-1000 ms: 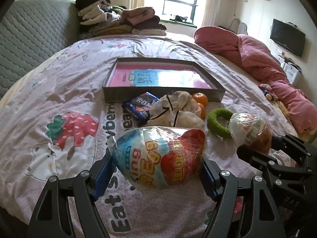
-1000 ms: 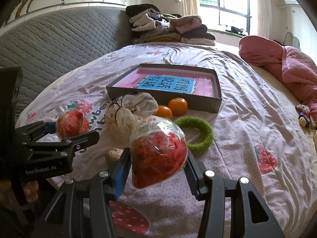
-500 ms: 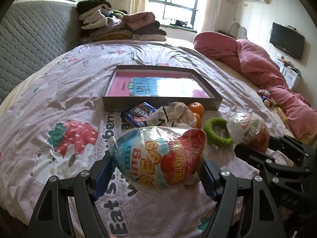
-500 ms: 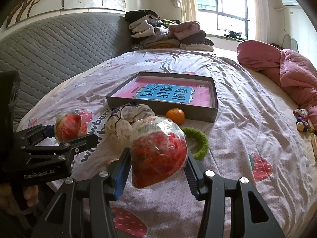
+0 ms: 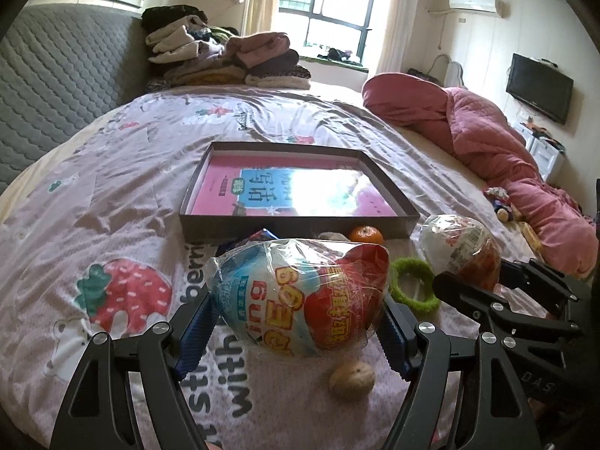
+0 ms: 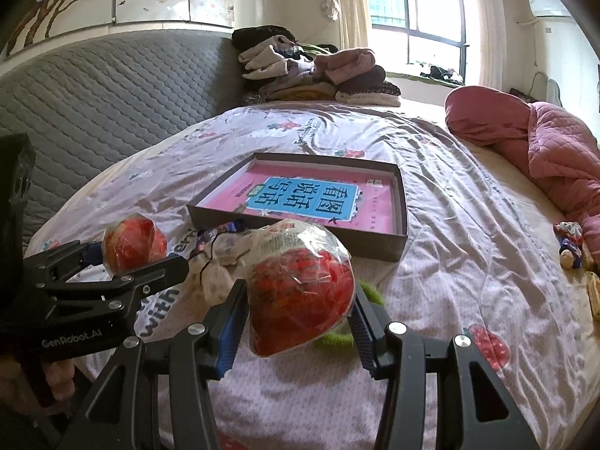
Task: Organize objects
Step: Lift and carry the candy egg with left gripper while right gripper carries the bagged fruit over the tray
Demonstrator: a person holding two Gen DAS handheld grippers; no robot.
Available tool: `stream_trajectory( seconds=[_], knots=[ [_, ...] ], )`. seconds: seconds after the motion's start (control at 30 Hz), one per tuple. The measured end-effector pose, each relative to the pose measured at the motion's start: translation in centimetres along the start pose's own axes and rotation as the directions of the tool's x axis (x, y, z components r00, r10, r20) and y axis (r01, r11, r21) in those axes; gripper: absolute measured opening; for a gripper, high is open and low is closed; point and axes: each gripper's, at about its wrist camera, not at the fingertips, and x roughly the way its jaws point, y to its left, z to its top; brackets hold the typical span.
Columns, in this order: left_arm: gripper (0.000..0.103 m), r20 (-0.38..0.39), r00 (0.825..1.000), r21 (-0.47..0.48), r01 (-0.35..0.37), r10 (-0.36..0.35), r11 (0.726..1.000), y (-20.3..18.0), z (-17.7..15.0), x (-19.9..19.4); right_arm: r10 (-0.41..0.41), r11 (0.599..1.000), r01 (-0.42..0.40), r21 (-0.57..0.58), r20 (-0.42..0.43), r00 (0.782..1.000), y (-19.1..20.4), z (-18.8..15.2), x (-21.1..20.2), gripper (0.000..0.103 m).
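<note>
peeking out from behind your left egg (image 5: 300, 300), only a corner of the blue snack packet (image 5: 262, 235) shows, and a sliver of the cream cloth bundle (image 6: 221, 262). one orange (image 5: 366, 235) is half visible by the box wall; whether a second sits behind it, can't tell. the green ring (image 5: 412, 288) is partly covered by the right gripper (image 6: 300, 300) in its own view. compared with a second ago, both eggs ride higher over the bed (image 5: 112, 195), the grey box (image 5: 300, 221) with the pink book sits lower in frame, and a walnut (image 5: 351, 374) now shows under the left gripper (image 5: 296, 322). count: two wrapped eggs, two grippers, one box, one ring, one walnut. your left fingers (image 5: 195, 330) clench the blue-and-red egg at its ends; your right fingers (image 6: 232, 322) clench the red egg (image 6: 300, 288) at its sides. both eggs hang above the bed, short of the box.
</note>
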Motion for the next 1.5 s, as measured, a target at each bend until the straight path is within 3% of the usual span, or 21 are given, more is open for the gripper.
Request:
stream_trajectory(
  seconds=[0.33, 0.93, 1.5],
  knots=[
    [0.078, 0.028, 0.999, 0.016, -0.028, 0.028, 0.999, 0.2, 1.8, 1.6, -0.022, 0.999, 0.022, 0.027, 0.004, 1.0, -1.2, 1.3, 1.6, 0.051],
    [0.078, 0.087, 0.996, -0.001, -0.017, 0.017, 1.0, 1.0, 6.7, 4.0, -0.054, 0.997, 0.051, 0.058, 0.046, 0.998, -2.5, 5.1, 3.6, 0.051],
    [0.078, 0.072, 0.996, -0.021, -0.053, 0.054, 0.998, 2.8, 9.1, 8.4, -0.098, 0.993, 0.096, 0.062, 0.038, 0.994, -4.2, 7.2, 7.8, 0.051]
  ],
)
